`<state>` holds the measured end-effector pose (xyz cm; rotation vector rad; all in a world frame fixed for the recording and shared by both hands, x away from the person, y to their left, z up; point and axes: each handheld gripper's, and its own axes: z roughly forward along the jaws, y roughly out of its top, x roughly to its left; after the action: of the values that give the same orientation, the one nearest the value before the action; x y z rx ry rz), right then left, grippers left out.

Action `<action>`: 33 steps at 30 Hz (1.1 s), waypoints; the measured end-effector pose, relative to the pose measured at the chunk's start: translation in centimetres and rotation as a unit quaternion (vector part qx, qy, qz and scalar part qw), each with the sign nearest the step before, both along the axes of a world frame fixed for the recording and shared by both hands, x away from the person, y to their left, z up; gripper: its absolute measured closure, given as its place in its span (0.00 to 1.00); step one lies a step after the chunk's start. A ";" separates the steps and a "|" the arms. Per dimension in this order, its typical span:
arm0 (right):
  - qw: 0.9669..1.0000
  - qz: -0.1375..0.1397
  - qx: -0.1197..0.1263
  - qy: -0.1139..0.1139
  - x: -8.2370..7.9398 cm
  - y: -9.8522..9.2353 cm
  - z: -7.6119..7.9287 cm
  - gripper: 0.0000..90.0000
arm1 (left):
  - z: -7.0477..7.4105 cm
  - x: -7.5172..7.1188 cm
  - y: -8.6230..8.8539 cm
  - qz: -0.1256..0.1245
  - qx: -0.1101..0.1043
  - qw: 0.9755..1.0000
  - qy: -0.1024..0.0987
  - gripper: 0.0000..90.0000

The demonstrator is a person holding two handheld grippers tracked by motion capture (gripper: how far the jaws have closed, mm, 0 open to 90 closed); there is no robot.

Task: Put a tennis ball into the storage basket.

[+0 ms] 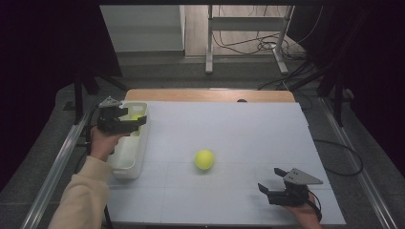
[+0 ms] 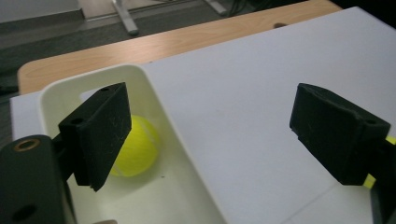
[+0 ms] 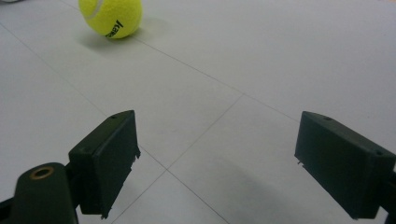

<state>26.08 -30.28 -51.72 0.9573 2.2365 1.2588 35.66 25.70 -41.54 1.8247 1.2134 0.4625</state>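
a white foam board [image 1: 248,129] is lying over a wooden table [image 1: 210,95]. a white plastic bin [image 1: 128,157] is sitting at the board's left edge, and a yellow tennis ball [image 2: 135,147] is resting inside it near its far end. the left gripper [image 1: 125,120] is being held over the far end of this bin, its jaws spread wide with nothing between them; in the left gripper view one jaw is hanging over the bin and the other over the bare board. a second tennis ball [image 1: 204,160] is lying on the board near its middle, well apart from the bin. the right gripper [image 1: 271,183] is being held low over the board's near right corner, jaws parted and empty, pointed toward that ball.
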 end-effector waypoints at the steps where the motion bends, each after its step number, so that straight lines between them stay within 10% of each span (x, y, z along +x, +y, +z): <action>1: 1.000 0.000 0.001 0.000 0.0 0.0 0.0 0.15 | 0.0 0.0 0.0 0.000 0.000 1.000 0.000 0.15; 33: 1.000 -0.003 0.009 -0.002 0.0 -0.3 0.1 0.15 | -0.6 -4.4 -3.1 -0.101 -0.060 0.993 -0.034 0.16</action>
<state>26.03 -30.61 -51.60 0.9667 2.2202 1.2783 31.29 22.57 -42.16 1.7914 0.9784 0.3270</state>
